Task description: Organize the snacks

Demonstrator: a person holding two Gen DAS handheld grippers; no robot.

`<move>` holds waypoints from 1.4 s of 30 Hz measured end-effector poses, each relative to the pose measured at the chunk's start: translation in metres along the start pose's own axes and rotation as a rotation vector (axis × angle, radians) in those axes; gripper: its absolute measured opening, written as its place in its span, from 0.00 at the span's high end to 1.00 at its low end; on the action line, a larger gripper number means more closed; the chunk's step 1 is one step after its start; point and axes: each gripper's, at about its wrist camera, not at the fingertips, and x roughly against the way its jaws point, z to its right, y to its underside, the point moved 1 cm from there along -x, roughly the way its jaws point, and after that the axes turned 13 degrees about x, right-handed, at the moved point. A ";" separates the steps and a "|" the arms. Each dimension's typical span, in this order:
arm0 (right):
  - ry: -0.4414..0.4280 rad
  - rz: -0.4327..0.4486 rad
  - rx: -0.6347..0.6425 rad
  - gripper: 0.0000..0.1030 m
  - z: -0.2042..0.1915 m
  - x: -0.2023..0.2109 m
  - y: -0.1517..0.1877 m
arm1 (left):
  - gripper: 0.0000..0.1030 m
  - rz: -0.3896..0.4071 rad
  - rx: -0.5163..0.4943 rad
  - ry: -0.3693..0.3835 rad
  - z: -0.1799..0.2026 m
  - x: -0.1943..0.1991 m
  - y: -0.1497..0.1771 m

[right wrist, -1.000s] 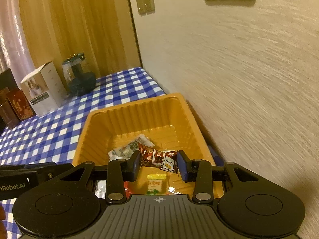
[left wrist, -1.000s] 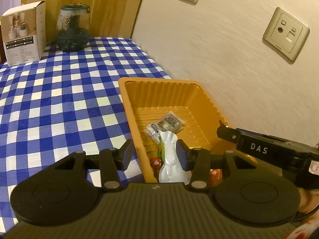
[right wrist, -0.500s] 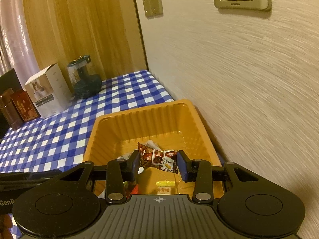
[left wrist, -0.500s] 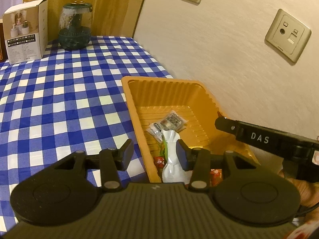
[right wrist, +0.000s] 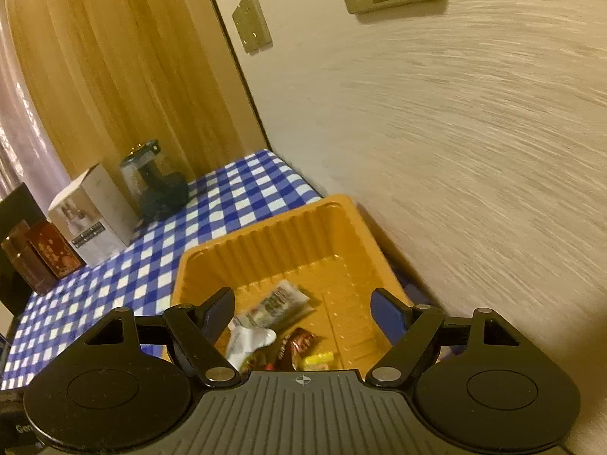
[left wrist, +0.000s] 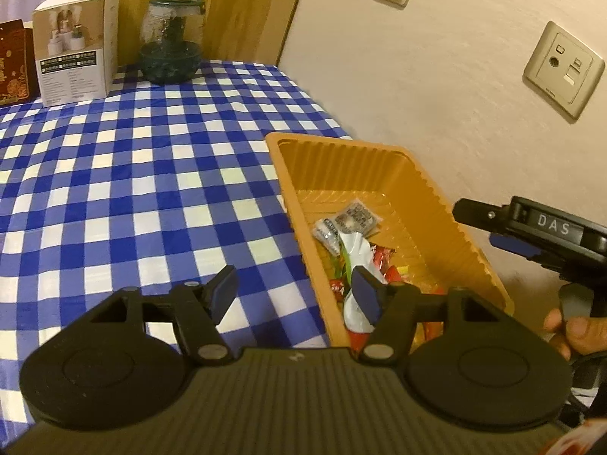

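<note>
Left black two-finger gripper [left wrist: 296,292]: jaws spread wide, nothing between them. It straddles the near-left rim of the ribbed orange plastic tray [left wrist: 436,193]; its right blue-padded finger sits in front of a white crinkled snack packet [left wrist: 356,250] w/o clamping it. Right black two-finger gripper [right wrist: 303,313]: jaws also wide apart, empty, over the tray's near end.

Left view only: the right gripper from the side, at the tray's right rim by the wall, marked "DAS", w/ the person's fingers on its handle [left wrist: 569,326]; also a beige data socket plate [left wrist: 561,70] on the wall.

Right view only: more of the tray's back wall; a brown wrapped candy [right wrist: 299,341] and a small yellow candy [right wrist: 318,358] on the tray floor, nearer the camera than a grey-printed sachet [right wrist: 277,303]. View is blurred.

Snacks: all seen ones lie inside the tray, bunched toward its near end — sachets, white packet, red and orange wrappers partly hidden.

Tray sits at the right edge of the blue-and-white checked tablecloth [left wrist: 132,174], against the wall. Far edge of the table: white carton box [left wrist: 76,45], dark-green glass jar [left wrist: 170,38], dark red box [left wrist: 13,60].
</note>
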 end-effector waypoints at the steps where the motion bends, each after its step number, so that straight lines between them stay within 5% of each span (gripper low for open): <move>1: 0.000 -0.003 -0.002 0.24 0.000 0.004 0.002 | 0.34 0.002 0.002 -0.003 0.000 0.003 0.001; 6: 0.003 -0.015 0.007 0.24 -0.008 0.024 0.008 | 0.17 0.014 0.007 -0.011 0.002 0.020 0.006; 15: -0.007 -0.031 0.039 0.24 -0.027 0.072 0.019 | 0.00 0.068 0.002 -0.026 0.010 0.070 0.022; 23: -0.004 -0.044 0.081 0.24 -0.047 0.113 0.034 | 0.00 0.124 -0.020 -0.055 0.012 0.115 0.040; 42: -0.028 -0.110 0.174 0.24 -0.090 0.168 0.085 | 0.00 0.080 0.001 -0.168 -0.013 0.177 0.091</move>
